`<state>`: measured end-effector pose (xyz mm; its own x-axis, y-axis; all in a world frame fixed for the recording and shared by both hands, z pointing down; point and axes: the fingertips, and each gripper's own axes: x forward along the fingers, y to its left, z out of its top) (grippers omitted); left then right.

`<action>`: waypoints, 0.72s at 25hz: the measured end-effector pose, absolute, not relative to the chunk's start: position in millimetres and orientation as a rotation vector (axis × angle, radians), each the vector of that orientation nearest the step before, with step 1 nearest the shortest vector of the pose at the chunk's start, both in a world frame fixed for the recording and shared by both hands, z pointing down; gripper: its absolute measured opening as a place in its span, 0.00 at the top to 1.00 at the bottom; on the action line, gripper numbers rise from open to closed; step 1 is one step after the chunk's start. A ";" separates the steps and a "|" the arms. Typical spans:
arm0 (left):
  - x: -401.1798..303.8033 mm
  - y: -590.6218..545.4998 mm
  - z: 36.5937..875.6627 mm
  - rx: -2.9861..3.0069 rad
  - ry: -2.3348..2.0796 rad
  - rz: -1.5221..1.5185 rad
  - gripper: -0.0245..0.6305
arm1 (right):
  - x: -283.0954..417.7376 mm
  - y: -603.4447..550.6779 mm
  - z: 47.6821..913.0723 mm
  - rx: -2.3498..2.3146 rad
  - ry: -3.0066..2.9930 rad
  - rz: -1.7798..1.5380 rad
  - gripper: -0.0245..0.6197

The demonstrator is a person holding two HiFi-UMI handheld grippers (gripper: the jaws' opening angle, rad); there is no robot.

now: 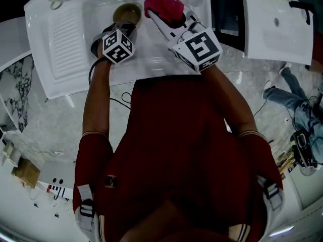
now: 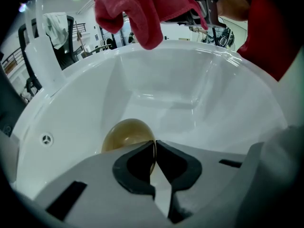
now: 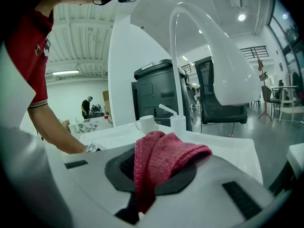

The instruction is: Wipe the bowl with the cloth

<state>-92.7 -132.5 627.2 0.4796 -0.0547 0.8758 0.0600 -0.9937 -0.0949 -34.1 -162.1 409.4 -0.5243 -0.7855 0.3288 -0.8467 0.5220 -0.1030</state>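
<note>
Two grippers are both clenched, each on one of the task's things. The left gripper (image 2: 155,152) has its jaws almost fully together, with only the thin rim of the bowl (image 2: 124,136) pinched between the dark pads (image 2: 130,167). In the left gripper view the amber, see-through bowl sits just above the jaws at lower centre. It appears to rest low in the white sink (image 2: 199,99), though I cannot tell whether it touches the basin floor.

The right gripper (image 3: 148,184) is closed on the cloth (image 3: 164,156). The red knitted fabric is bunched between the pads, spills over the right-hand jaw, and hangs a tail down the middle of the right gripper view.

In the head view the left gripper (image 1: 125,25) reaches into the basin at upper centre, where the bowl (image 1: 127,11) lies. Just to its right, the right gripper (image 1: 160,20) carries the cloth (image 1: 164,5). The cloth (image 2: 137,11) fills the upper left of the left gripper view, well above the bowl and apart from it.

Wiping has not yet begun, I judge. The bowl is steadied and the cloth is poised over it. The next move calls for lowering the cloth into the bowl's hollow and rubbing round its wall, while the left grip stays firm so the light bowl does not skid on the slick sink.

Beyond the cloth, a white faucet (image 3: 216,61) arches at upper right and a mug (image 3: 146,123) stands on the sink edge.
</note>
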 end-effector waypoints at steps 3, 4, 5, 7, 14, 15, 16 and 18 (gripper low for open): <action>-88.7 -134.0 617.1 -2.662 0.053 -1.510 0.93 | -33.2 -159.2 406.3 1.366 -2.536 0.360 0.92; -87.9 -134.3 613.3 -2.684 0.075 -1.493 0.93 | -33.4 -158.3 404.9 1.363 -2.541 0.357 0.92; -87.2 -134.7 609.0 -2.706 0.098 -1.474 0.93 | -33.6 -157.4 403.3 1.360 -2.547 0.355 0.92; -85.1 -135.8 598.5 -2.741 0.144 -1.432 0.93 | -33.6 -154.6 400.3 1.352 -2.559 0.350 0.92; -81.9 -144.2 554.2 -2.782 0.306 -1.290 0.93 | -35.8 -145.9 389.5 1.315 -2.608 0.311 0.92; -81.9 -144.5 548.1 -2.786 0.326 -1.272 0.93 | -36.3 -144.7 387.3 1.310 -2.616 0.304 0.92; -81.6 -144.4 541.7 -2.793 0.347 -1.250 0.93 | -36.6 -143.0 385.2 1.304 -2.622 0.297 0.92; -80.2 -143.8 527.0 -2.819 0.396 -1.196 0.93 | -36.7 -139.2 380.9 1.291 -2.635 0.284 0.92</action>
